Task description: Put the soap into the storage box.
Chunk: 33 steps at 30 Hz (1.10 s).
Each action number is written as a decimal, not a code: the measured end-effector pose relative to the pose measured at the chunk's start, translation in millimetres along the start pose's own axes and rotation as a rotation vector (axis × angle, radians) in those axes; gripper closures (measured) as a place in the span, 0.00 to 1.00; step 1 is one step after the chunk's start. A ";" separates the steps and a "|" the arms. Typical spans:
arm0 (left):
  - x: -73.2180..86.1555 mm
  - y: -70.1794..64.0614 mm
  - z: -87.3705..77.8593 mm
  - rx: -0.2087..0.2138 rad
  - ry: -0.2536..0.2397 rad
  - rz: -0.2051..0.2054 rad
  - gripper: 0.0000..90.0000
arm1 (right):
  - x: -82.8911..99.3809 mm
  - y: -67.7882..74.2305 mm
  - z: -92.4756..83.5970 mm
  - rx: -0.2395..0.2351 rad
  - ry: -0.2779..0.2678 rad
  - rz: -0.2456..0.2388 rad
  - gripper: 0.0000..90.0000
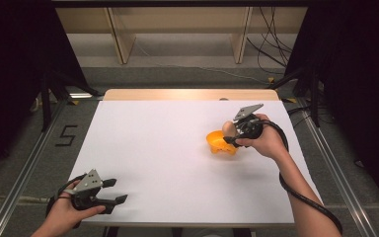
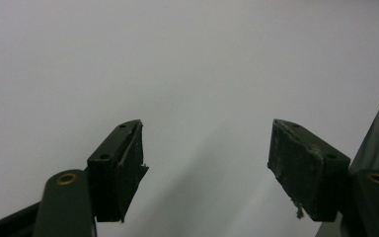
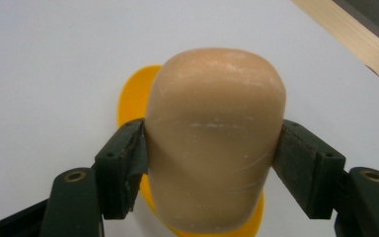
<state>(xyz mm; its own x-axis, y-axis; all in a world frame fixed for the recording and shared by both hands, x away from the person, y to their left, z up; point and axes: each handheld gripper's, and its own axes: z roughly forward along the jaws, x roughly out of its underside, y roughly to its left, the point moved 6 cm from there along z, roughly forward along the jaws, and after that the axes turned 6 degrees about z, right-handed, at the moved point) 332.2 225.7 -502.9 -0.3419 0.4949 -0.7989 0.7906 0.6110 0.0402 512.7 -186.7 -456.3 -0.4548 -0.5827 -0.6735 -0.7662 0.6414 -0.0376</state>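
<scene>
My right gripper [image 1: 231, 132] is shut on a tan egg-shaped object [image 3: 212, 133], both pads pressing its sides. It hangs just above a small orange bowl [image 1: 219, 143] on the right part of the white table [image 1: 168, 148]; the bowl's orange rim [image 3: 131, 96] shows behind and below the egg in the right gripper view. My left gripper [image 1: 117, 190] rests near the table's front left corner, open, with nothing between its fingers [image 2: 121, 168].
The white sheet ends at a wooden strip [image 1: 187, 94] along the far edge. Black cables [image 1: 301, 192] trail from the right gripper over the table's right side. Wooden shelf legs [image 1: 121, 42] stand on the floor beyond.
</scene>
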 end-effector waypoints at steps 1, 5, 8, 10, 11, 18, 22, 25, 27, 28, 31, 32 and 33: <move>0.2 1.1 -0.2 -0.003 0.006 0.012 0.33 | 0.4 0.3 0.1 0.000 0.002 0.005 0.37; 0.2 1.2 -0.2 -0.002 0.008 0.012 0.33 | 0.2 -0.2 1.1 -0.019 0.014 -0.008 0.37; 0.1 1.2 -0.3 -0.002 0.008 0.011 0.33 | 0.2 1.2 2.6 -0.007 0.013 0.021 0.36; 0.1 0.9 -0.3 -0.002 0.009 0.009 0.33 | 0.2 -0.8 2.8 -0.013 0.017 -0.010 0.36; 0.3 1.0 -0.1 -0.002 0.006 0.012 0.33 | 0.5 -1.0 2.7 -0.007 0.021 -0.008 0.36; 0.1 -0.1 0.4 0.001 0.000 -0.001 0.33 | 1.5 -0.3 5.5 0.000 0.029 0.014 0.36; 0.1 -0.1 0.3 0.002 0.000 -0.001 0.33 | 4.3 -0.4 3.8 0.006 0.057 0.037 0.36; 0.5 1.1 -0.1 -0.002 0.006 0.011 0.33 | 4.7 -1.1 5.9 0.016 0.047 0.037 0.37; 0.2 0.4 0.1 0.002 0.006 0.004 0.33 | 3.6 -1.1 4.0 0.009 0.051 0.036 0.37; 0.3 1.1 -0.1 -0.001 0.009 0.012 0.33 | 2.6 -1.6 5.1 0.014 0.033 0.038 0.37; 0.2 -0.1 0.0 0.001 0.001 0.000 0.32 | 1.2 -1.5 5.2 0.017 0.035 0.039 0.37; 0.1 0.1 -0.1 0.001 0.000 0.001 0.32 | 0.8 1.1 5.5 0.003 0.035 0.053 0.37; 0.2 -1.1 -0.1 0.003 0.004 -0.022 0.33 | 0.2 0.5 6.2 0.000 0.026 0.041 0.37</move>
<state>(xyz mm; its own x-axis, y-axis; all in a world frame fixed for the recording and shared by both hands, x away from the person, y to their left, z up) 331.2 225.2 -503.1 -0.3612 0.4840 -0.7970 0.7842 0.6201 0.0212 515.1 -183.4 -461.0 -0.4974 -0.5690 -0.6549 -0.7468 0.6650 -0.0106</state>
